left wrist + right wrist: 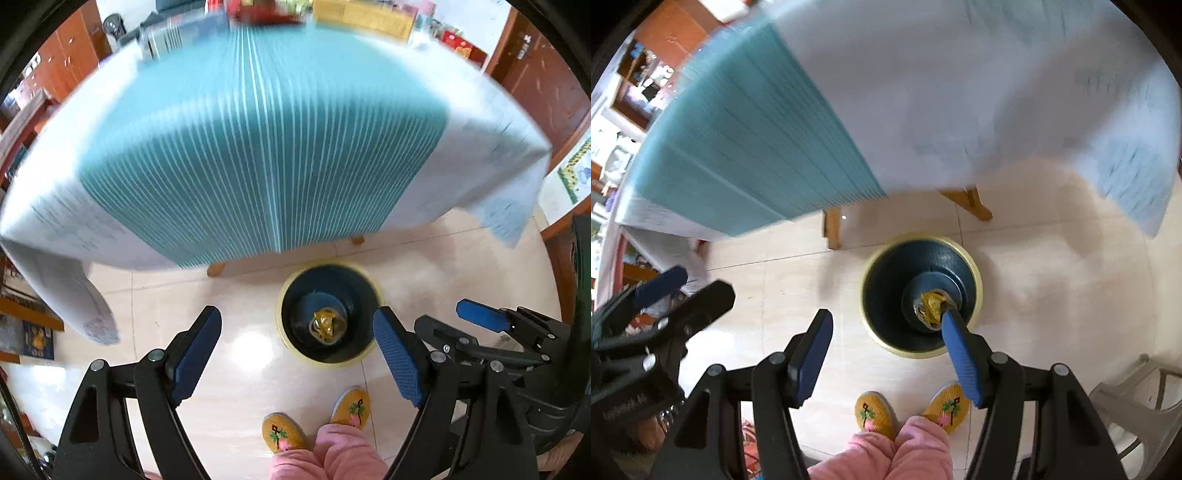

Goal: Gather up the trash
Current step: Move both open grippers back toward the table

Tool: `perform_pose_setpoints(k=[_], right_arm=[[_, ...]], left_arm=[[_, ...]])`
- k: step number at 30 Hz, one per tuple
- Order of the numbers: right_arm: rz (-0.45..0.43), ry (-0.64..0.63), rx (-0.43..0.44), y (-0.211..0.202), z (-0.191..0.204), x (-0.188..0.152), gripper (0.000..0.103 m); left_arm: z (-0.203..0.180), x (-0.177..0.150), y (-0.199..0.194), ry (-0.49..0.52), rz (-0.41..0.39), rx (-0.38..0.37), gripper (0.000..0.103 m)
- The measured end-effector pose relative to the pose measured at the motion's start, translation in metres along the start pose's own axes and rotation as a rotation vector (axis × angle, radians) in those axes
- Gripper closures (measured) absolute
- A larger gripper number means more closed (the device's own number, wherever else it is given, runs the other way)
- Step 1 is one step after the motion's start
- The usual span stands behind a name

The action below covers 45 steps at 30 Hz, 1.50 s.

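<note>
Both grippers hang high above the floor, pointing steeply down at the waste bin point(328, 314), and both are empty: the left gripper point(297, 350) has its blue pads spread wide with only floor tile and the bin's near rim between them, and the right gripper point(886, 354) likewise stands released, gripping nothing, although its right pad overlaps the bin's mouth in its own view. That fits a drop already made, since the one piece of trash in sight, a crumpled yellow wrapper point(325, 325), lies at the bottom of the bin, well below either pair of pads. The wrapper looks like thin, shiny film, scrunched into a loose ball with clear or silvery edges, light enough to fall wherever it is let go. The bin is dark inside with a pale yellow rim, and stands on the tiles just in front of the table point(258, 140) draped in a teal striped cloth, close to the person's embroidered yellow slippers point(284, 432), handy for whatever comes off the tabletop next
</note>
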State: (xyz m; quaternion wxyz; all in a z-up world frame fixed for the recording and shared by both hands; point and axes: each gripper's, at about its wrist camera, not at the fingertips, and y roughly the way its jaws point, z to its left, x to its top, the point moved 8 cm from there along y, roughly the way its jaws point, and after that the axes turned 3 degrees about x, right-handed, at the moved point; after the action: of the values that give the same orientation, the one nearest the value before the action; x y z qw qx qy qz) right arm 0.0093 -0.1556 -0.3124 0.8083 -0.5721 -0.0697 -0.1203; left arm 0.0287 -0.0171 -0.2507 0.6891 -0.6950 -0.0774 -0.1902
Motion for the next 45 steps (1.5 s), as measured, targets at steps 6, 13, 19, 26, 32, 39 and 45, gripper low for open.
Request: perform_pose_setpoints(k=[6,13,19,26,32,39,45], right_arm=[[-0.044,-0.055,0.041,-0.080,0.035,0.023,0.041],[-0.132,-0.137,0.070,-0.160,0.071,0.064,0.041],[-0.218,-0.235,0.087,-0.218,0.100,0.109,0.041],[-0.302,-0.327,0.107,-0.251,0.138,0.166,0.041],[-0.301,-0.339,0.124,-0.231,0.170,0.202,0.041],[-0.248,-0.264,0.063,-0.167,0.187,0.239,0.041],[-0.169,-0.126,-0.009,-0.089,0.179,0.274,0.041]], left_arm=[[0.004,0.042,-0.085,0.060,-0.073,-0.003,0.020],[0.010,0.087,-0.166,0.137,-0.147,0.012,0.020],[0.027,0.132,-0.212,0.183,-0.224,0.076,0.020],[0.068,0.174,-0.235,0.108,-0.246,0.109,0.020],[0.107,0.199,-0.214,0.104,-0.219,0.115,0.020],[0.140,0.241,-0.157,0.166,-0.130,-0.031,0.020],[0.166,0.282,-0.086,0.280,-0.067,-0.092,0.020]])
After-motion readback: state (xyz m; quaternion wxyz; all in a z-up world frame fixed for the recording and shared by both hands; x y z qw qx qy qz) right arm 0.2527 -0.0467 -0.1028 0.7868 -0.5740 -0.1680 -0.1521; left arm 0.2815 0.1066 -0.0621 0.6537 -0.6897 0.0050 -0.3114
